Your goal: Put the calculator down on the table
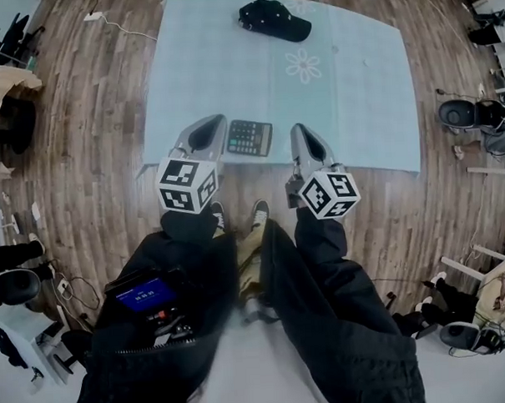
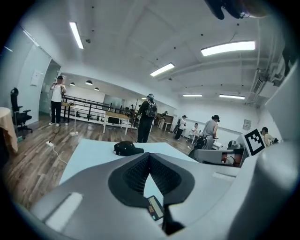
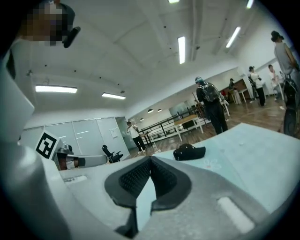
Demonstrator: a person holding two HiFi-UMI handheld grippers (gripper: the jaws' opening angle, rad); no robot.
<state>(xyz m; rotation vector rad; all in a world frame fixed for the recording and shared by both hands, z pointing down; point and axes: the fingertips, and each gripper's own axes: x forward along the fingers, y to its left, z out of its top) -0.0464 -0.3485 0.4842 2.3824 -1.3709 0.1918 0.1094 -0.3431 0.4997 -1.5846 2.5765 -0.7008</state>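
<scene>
Near table (image 1: 356, 83) edge, calculator (image 1: 250, 138) lies between left gripper (image 1: 209, 131) and right gripper (image 1: 304, 140), fingers (image 2: 133, 174) closed

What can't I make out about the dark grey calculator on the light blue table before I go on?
- Dark grey rectangular calculator: display and key print too small in the head view.
- Left gripper view: only a sliver of it shows under the shut left gripper; the gripper's grey body hides the rest.
- Right gripper view: the shut right gripper hides it entirely with its body.
</scene>
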